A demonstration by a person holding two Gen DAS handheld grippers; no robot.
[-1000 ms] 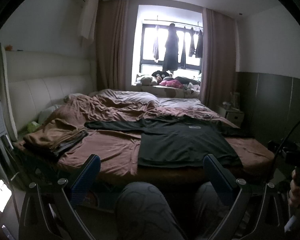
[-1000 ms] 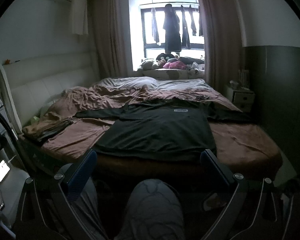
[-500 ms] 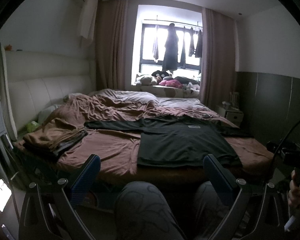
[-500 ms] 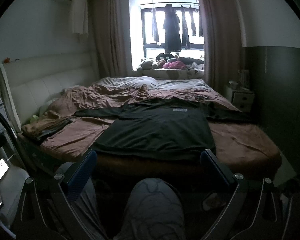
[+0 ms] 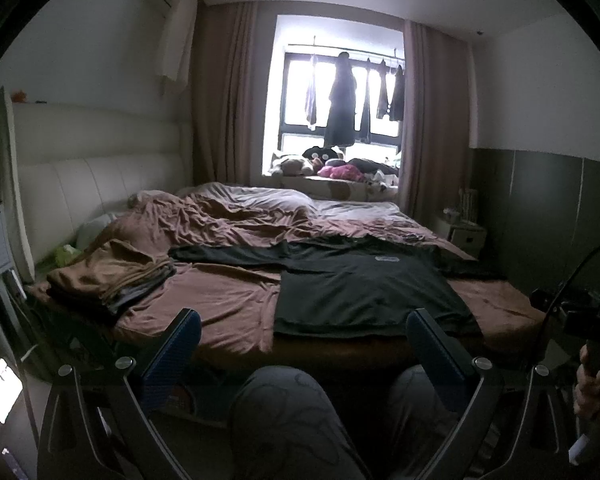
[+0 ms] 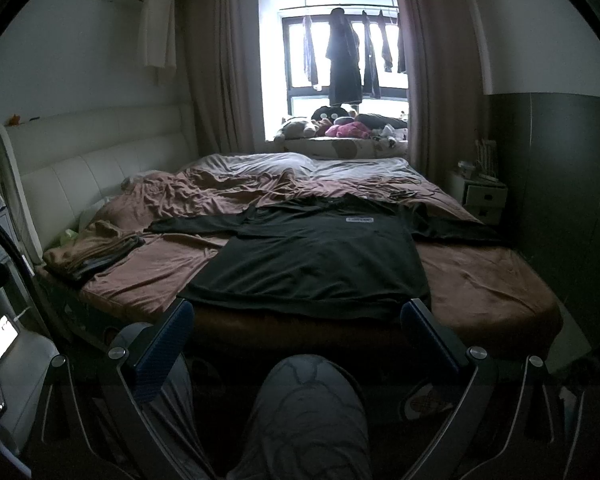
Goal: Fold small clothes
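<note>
A wide bed point(image 5: 228, 304) carries a black T-shirt point(image 6: 320, 264) spread flat near its front edge, with a folded brown pile point(image 5: 112, 276) at the left. Both the left tool point(image 5: 304, 352) and right tool point(image 6: 296, 340) hang spread and empty, short of the bed.

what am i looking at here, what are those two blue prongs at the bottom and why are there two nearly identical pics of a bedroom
There is no robot here. A person holds a handheld pair of tongs in each hand, and each pair carries a wide-angle camera looking out along its two blue-padded fingers. One picture comes from the left tongs, the other from the right tongs, hence the near-identical views. Both pairs are open and hold nothing. The grey shapes at the bottom are the person's knees. Ahead is a bed with a black t-shirt spread flat near its front edge, ready for folding, and a pile of folded clothes on the left.
</note>
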